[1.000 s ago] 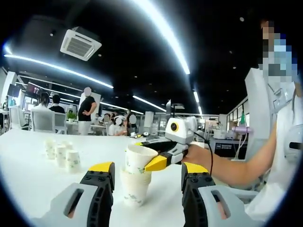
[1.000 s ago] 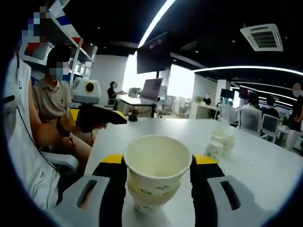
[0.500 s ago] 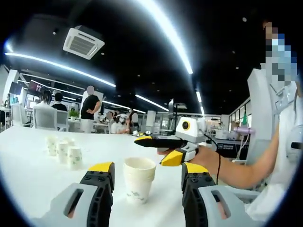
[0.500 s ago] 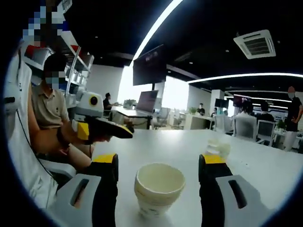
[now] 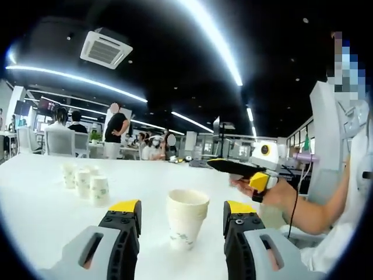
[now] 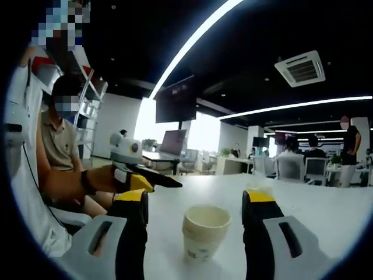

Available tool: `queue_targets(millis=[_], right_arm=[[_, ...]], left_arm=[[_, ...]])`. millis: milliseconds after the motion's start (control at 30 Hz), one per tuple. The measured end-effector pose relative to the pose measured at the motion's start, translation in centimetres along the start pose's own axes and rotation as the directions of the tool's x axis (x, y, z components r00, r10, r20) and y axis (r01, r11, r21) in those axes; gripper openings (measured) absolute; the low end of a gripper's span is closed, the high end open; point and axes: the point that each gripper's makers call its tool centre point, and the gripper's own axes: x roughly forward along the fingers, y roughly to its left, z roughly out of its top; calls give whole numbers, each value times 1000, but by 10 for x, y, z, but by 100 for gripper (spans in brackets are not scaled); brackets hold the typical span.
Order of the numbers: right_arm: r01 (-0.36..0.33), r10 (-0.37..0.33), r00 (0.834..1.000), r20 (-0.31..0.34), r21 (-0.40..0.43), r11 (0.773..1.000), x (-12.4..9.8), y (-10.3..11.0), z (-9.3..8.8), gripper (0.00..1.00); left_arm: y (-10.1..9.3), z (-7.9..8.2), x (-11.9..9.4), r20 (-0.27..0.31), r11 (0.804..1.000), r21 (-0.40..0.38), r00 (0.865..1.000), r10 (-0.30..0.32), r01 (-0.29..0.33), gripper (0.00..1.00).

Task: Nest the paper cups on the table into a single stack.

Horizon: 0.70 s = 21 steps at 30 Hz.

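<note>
The stack of paper cups [image 5: 187, 224] stands upright on the white table [image 5: 41, 216], its rims nested closely one inside the other; in the right gripper view the same stack [image 6: 205, 232] shows a printed pattern low on its outer wall. The left gripper [image 5: 182, 213] has its black, yellow-tipped jaws spread wide, one on either side of the stack, with clear space between each jaw and the cups. The right gripper [image 6: 195, 201] likewise stands wide open, holding nothing, its jaws flanking the stack without touching it. In the left gripper view the right gripper appears to the right of the stack, held in a hand [image 5: 278, 194], well apart from the cups. In the right gripper view the left gripper appears at the left, near the table edge. A group of loose paper cups [image 5: 86, 182] stands further back on the table, well apart from the stack. A seated person [image 6: 61, 149] is visible at the left of the right gripper view.
</note>
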Motion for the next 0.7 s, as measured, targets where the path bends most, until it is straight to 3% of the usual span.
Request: queue_targets(millis=[533, 700], right_arm=[[92, -93, 994, 54, 18, 996, -51, 12, 4, 65], [119, -122, 991, 63, 45, 992, -60, 8, 1, 64]], left_arm=[[74, 12, 46, -23, 993, 49, 994, 108, -107, 62], [111, -1, 70, -48, 985, 47, 984, 171, -168, 62]])
